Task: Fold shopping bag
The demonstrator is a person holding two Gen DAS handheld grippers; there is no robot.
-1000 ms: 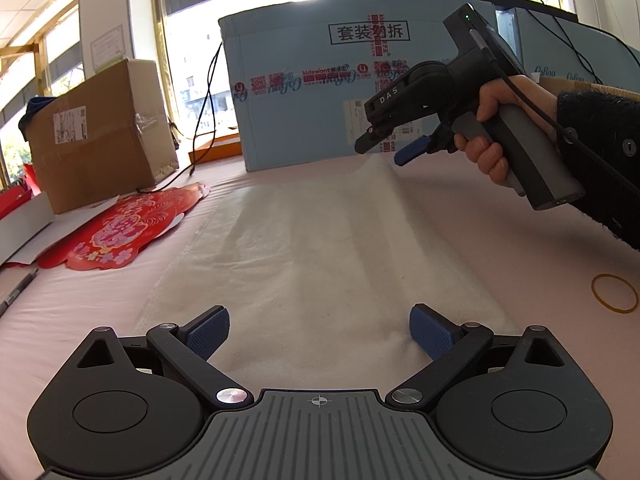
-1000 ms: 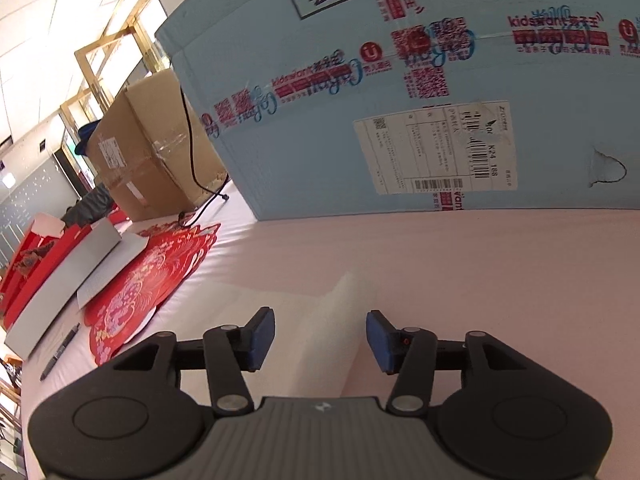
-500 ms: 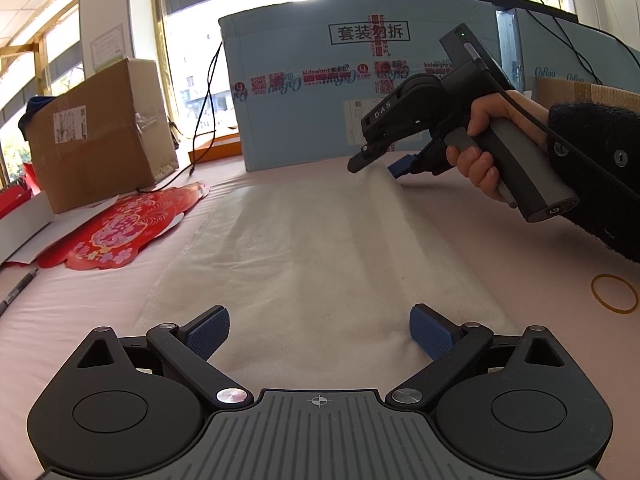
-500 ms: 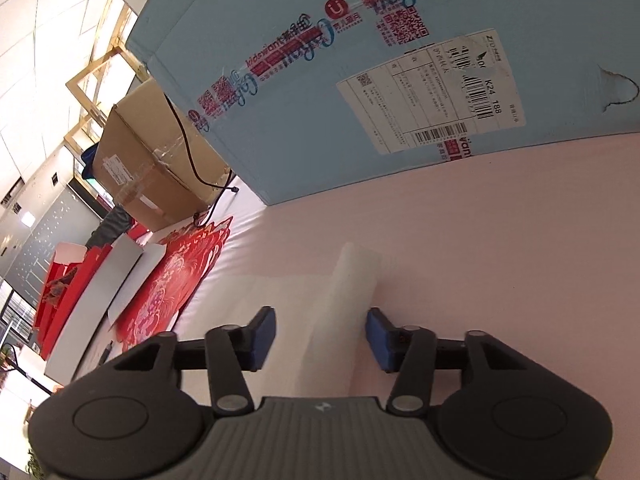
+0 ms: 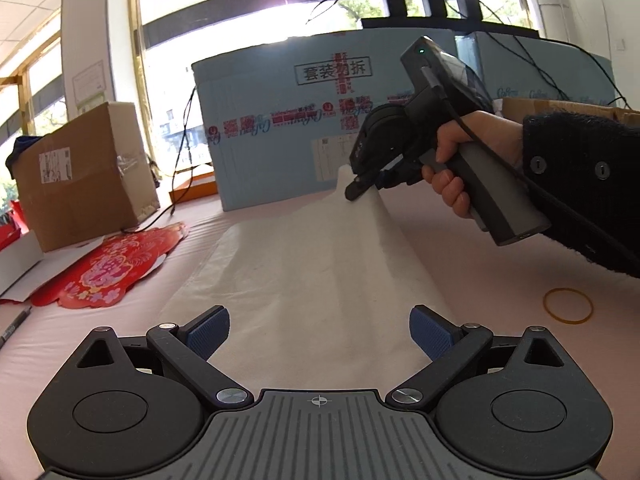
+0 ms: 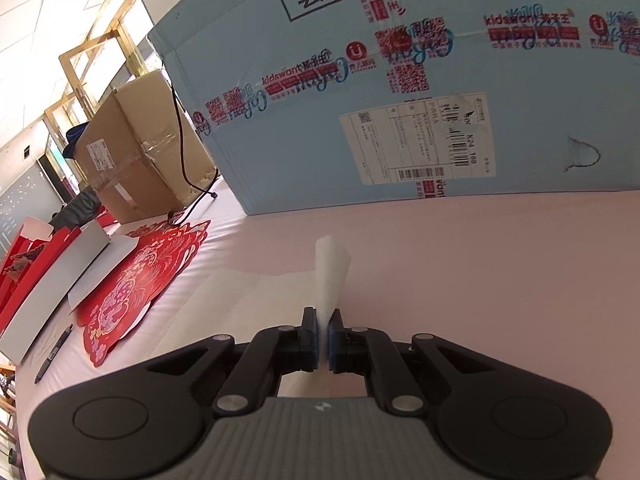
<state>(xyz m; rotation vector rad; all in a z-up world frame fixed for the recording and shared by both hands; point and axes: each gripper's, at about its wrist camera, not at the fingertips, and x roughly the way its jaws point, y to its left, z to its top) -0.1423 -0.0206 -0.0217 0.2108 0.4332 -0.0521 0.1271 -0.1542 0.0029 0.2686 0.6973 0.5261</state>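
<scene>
A white fabric shopping bag (image 5: 304, 264) lies flat along the pink table, running away from the left wrist camera. Its far right corner is pulled up into a peak. My right gripper (image 5: 362, 184), held by a hand in a dark sleeve, is shut on that corner. In the right wrist view the pinched corner of the bag (image 6: 330, 276) sticks up between the closed blue pads of the right gripper (image 6: 323, 336). My left gripper (image 5: 320, 330) is open, low over the bag's near end, one finger on each side of it.
A large blue carton (image 5: 304, 120) stands behind the bag's far end. A brown cardboard box (image 5: 80, 176) and red paper cutouts (image 5: 112, 272) lie to the left. A rubber band (image 5: 568, 305) sits on the table at the right. A pen (image 6: 54, 354) lies at the left edge.
My right gripper came down over the bag's far right corner, closed on it and lifted it off the table. The left gripper stayed still and open.
</scene>
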